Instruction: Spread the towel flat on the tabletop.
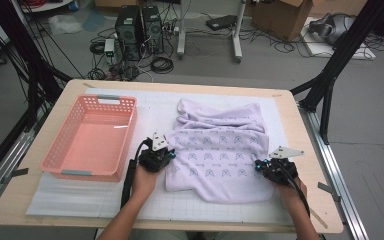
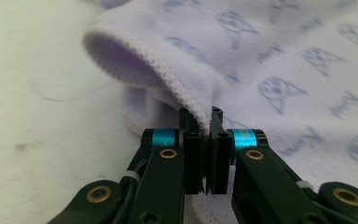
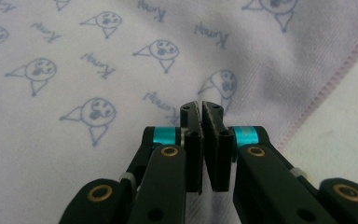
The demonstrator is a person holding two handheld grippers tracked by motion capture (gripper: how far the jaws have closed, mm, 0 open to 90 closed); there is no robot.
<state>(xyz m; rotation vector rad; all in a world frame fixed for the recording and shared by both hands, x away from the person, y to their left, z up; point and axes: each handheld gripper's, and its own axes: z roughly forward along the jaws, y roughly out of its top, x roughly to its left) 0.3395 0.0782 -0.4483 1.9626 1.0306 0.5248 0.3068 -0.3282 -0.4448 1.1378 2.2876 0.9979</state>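
Towel (image 1: 219,152), pale lilac with a printed blue face pattern, lying rumpled on the white gridded mat (image 1: 155,112) right of the table's (image 1: 75,87) centre; far edge bunched into folds, near part flatter.

Left gripper (image 1: 166,149): mine, held at the towel's 9 o'clock edge. In the left gripper view its jaws stand pressed together on the stitched hem (image 2: 186,86), which rises from between them and curls over to 11 o'clock, leaving a hollow fold open toward the bare mat. Gripping the towel's left edge.

Right gripper (image 1: 260,165): mine, at the towel's 4 o'clock corner. In the right gripper view the jaws are drawn together, tips slightly parted, with printed cloth all around them and the pink-stitched border (image 3: 335,79) running off at 2 o'clock. Cloth shows just below the jaws; I cannot tell for certain whether a pinch of it sits between them.

Basket (image 1: 91,137): pink plastic, lattice-walled, at 9 o'clock from the towel, just beside my left gripper, apart from the cloth.

Both hands enter from 6 o'clock, towel spanning between the two grippers
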